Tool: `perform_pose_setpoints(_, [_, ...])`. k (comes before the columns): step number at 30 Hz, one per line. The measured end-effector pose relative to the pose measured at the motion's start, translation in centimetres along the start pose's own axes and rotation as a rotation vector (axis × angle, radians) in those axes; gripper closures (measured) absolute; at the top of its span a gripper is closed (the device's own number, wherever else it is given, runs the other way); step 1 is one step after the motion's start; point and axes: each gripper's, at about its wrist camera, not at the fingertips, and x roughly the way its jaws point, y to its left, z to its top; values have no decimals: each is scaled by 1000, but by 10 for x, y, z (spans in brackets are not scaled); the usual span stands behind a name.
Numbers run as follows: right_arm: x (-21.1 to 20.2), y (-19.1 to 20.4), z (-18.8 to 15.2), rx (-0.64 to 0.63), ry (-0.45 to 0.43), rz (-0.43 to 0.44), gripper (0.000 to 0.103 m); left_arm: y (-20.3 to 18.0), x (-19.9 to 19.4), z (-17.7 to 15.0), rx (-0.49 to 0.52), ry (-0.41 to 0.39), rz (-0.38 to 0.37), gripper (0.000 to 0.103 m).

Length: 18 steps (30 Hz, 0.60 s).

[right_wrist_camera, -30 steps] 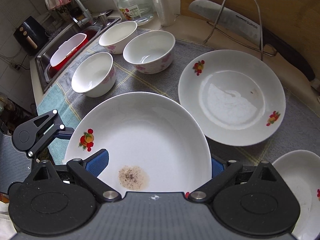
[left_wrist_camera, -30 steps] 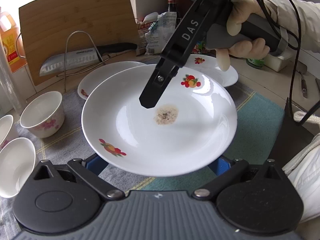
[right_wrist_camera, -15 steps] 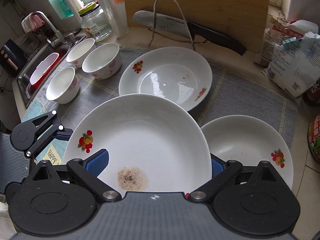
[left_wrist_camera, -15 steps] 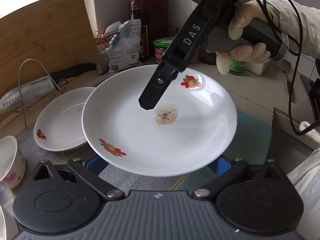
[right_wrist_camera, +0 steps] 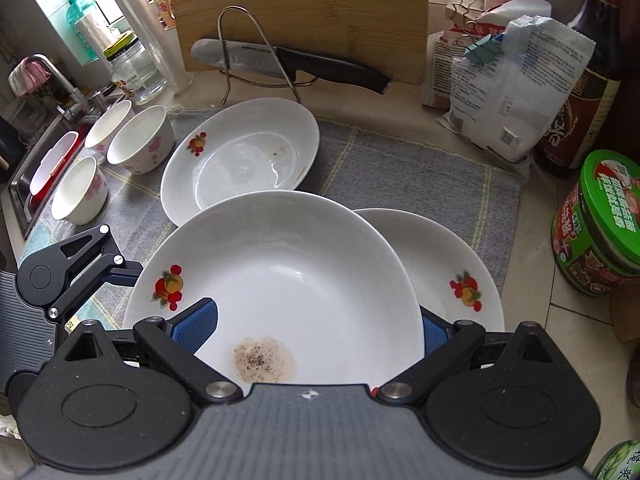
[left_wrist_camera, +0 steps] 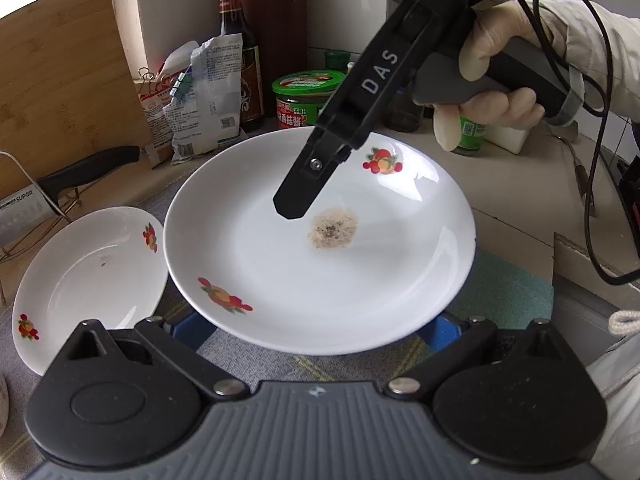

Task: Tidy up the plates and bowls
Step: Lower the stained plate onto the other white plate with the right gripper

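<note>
1. Three white plates with fruit prints are showing: a stained plate (right_wrist_camera: 288,280) is being held up in the air, a second plate (right_wrist_camera: 240,156) is lying on the mat behind it, and a third plate (right_wrist_camera: 448,272) is lying on the mat partly under the held one.
2. Three small white bowls (right_wrist_camera: 140,144) with pink flowers are standing close together at the mat's left end, next to the sink (right_wrist_camera: 24,168).
3. Two grippers are sharing the stained plate. The right gripper (right_wrist_camera: 316,324) is pinching one rim, with one blue pad over the plate and the other beneath. The left gripper (left_wrist_camera: 316,328) is reaching at the opposite rim with its blue pads spread at the plate's sides; I cannot tell whether it is clamping.
4. A grey checked mat (right_wrist_camera: 400,168) is covering a pale counter (right_wrist_camera: 552,320).
5. A knife (right_wrist_camera: 288,60) is resting in a wire rack before a wooden cutting board (right_wrist_camera: 300,4); bags, a dark bottle and a green-lidded tub (right_wrist_camera: 600,224) are crowding the right.
</note>
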Motion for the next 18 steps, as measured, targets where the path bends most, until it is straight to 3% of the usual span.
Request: perform_pose_setpoints(18, [17, -38, 2, 56, 15, 27, 2, -4, 20, 14, -15, 49, 5, 1])
